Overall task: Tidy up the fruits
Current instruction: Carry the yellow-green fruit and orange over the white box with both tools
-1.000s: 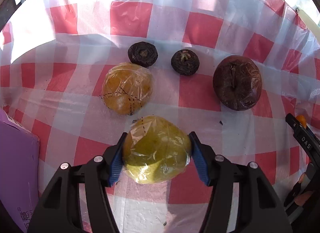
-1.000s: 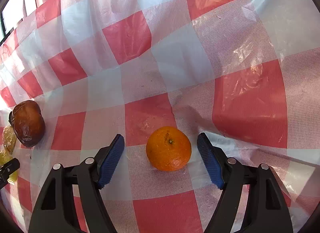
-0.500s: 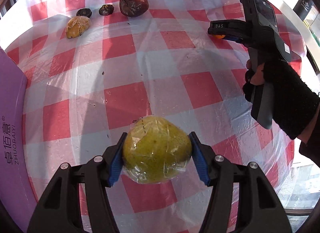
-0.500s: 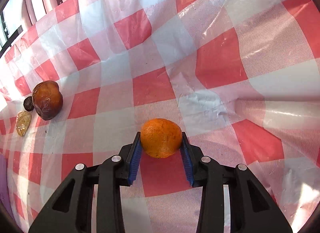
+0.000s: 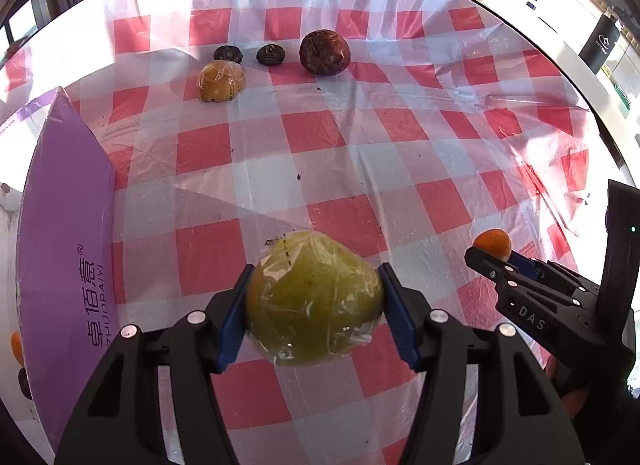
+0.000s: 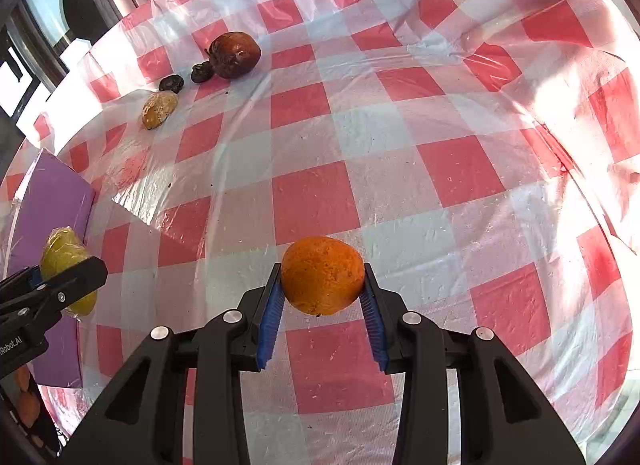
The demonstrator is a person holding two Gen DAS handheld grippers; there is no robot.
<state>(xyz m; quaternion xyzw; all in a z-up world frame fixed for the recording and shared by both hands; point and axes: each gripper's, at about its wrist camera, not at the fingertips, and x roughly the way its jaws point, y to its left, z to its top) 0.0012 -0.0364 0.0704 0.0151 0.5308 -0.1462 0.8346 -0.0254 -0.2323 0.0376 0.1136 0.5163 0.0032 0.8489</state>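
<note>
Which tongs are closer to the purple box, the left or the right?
Left. The left tongs, holding the wrapped green fruit, are right beside the purple box. The right tongs, holding the orange, are farther out over the checked cloth.

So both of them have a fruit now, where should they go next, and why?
Probably over to the purple box at the left. The left hand-held gripper is shut on a wrapped green fruit, and the right hand-held gripper is shut on an orange. The box seems to already hold small orange fruit, so it looks like the collecting place.
</note>
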